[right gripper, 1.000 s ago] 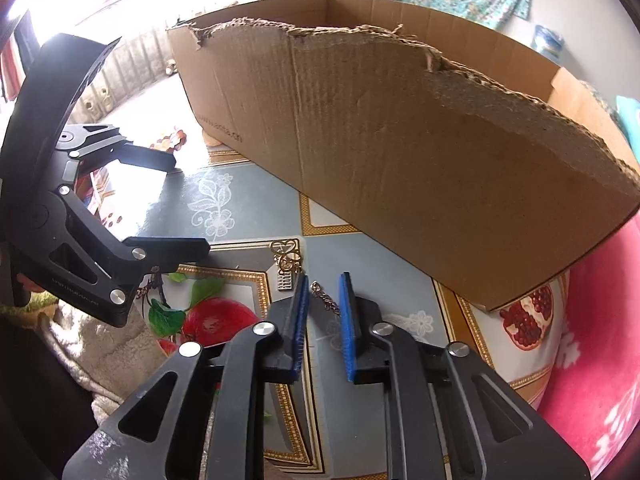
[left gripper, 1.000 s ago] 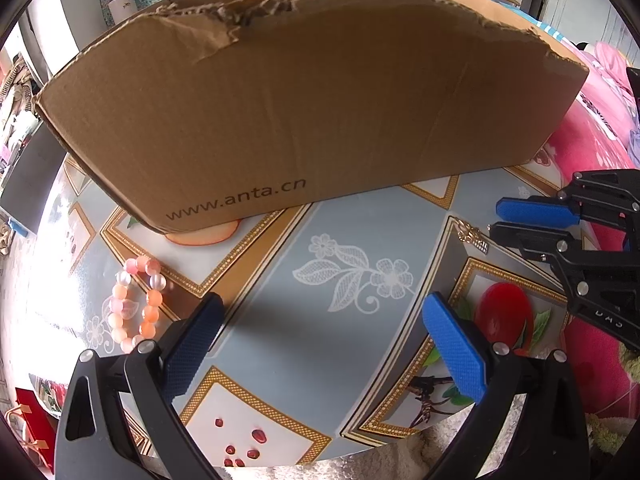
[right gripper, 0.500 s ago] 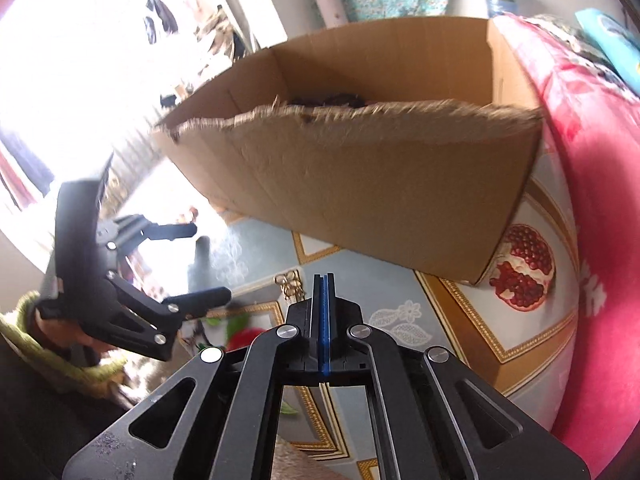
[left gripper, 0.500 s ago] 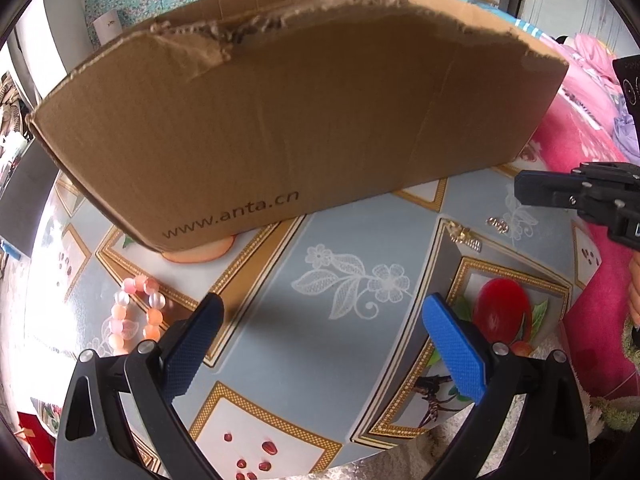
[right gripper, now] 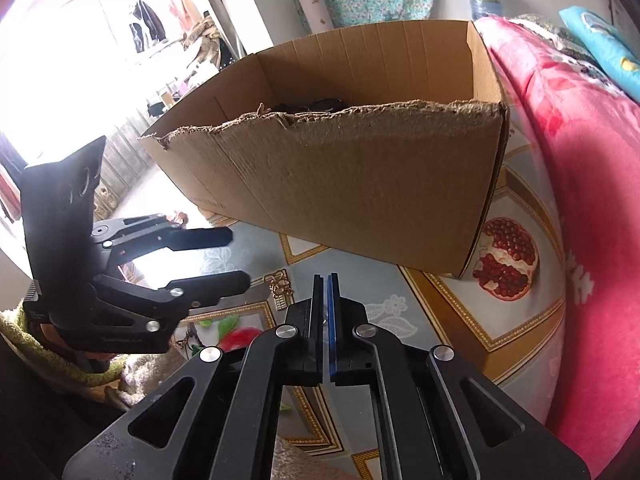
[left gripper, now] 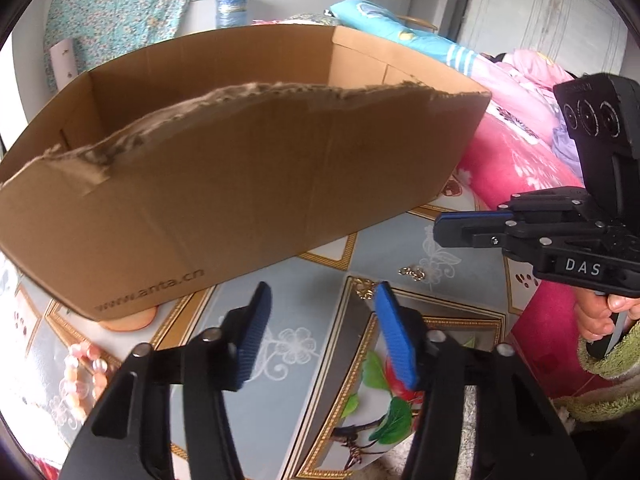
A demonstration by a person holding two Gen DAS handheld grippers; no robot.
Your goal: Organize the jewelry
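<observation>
Gold jewelry (left gripper: 412,272) loose on the patterned tablecloth (left gripper: 304,280), in front of a cardboard box (left gripper: 240,184).

Nearest, in the left wrist view: left gripper (left gripper: 322,292) half spread and closing, only cloth between its blue pads (left gripper: 394,340); a small gold piece (left gripper: 364,289) just beside the right-hand pad tip, the gold links a little beyond. Above those links, right gripper (left gripper: 438,226), held by a hand (left gripper: 600,316) in a green cuff, pressed together; cannot tell whether anything thin is pinched. Off to the left, a pink bead bracelet (left gripper: 80,376) flat on the cloth near the box's corner. Behind, the box with a torn front rim, dark items inside in the right wrist view; farther back, pink bedding (left gripper: 512,160).
</observation>
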